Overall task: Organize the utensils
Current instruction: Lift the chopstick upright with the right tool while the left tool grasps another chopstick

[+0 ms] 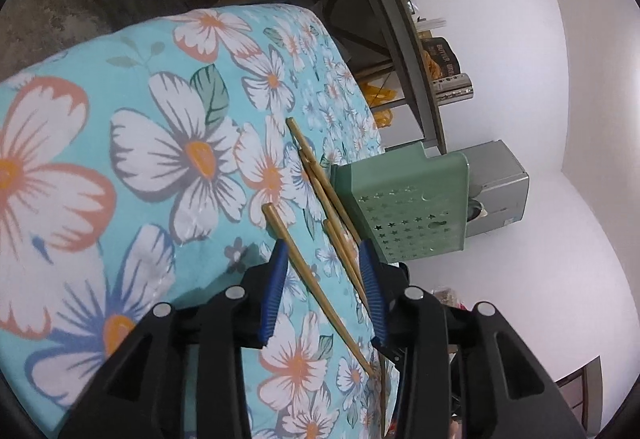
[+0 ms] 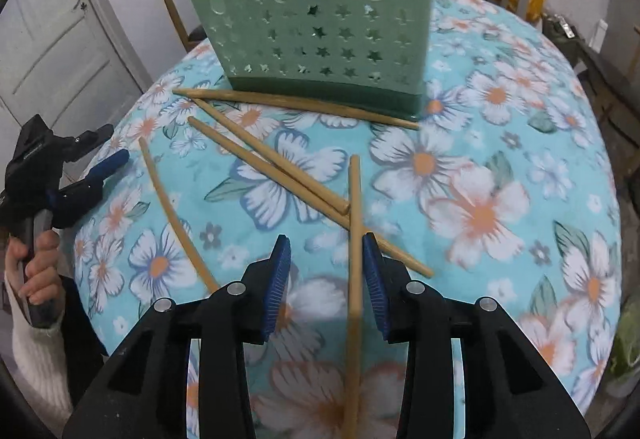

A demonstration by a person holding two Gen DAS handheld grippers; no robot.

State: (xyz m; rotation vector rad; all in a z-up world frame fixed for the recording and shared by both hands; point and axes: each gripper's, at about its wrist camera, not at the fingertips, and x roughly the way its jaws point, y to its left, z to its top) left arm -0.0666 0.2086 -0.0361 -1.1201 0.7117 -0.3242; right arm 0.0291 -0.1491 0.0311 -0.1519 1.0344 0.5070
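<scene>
Right wrist view: both grippers' fingers point(image 2: 370, 279) spread apart, a chopstick point(image 2: 354, 239) lying between, ungripped.

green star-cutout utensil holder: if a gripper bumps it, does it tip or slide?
The green star-perforated plastic utensil holder looks thin-walled, so probably light. It stands tall on a narrow base, so a high push would likely tip it. The floral tablecloth may grip rather than let it slide.

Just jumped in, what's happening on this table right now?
A person with two handheld grippers is sorting chopsticks on the floral tablecloth. The right gripper is open around one chopstick, not clamped. The left gripper hangs open over others near the table edge. The green holder stands upright; several chopsticks lie loose before it.
</scene>
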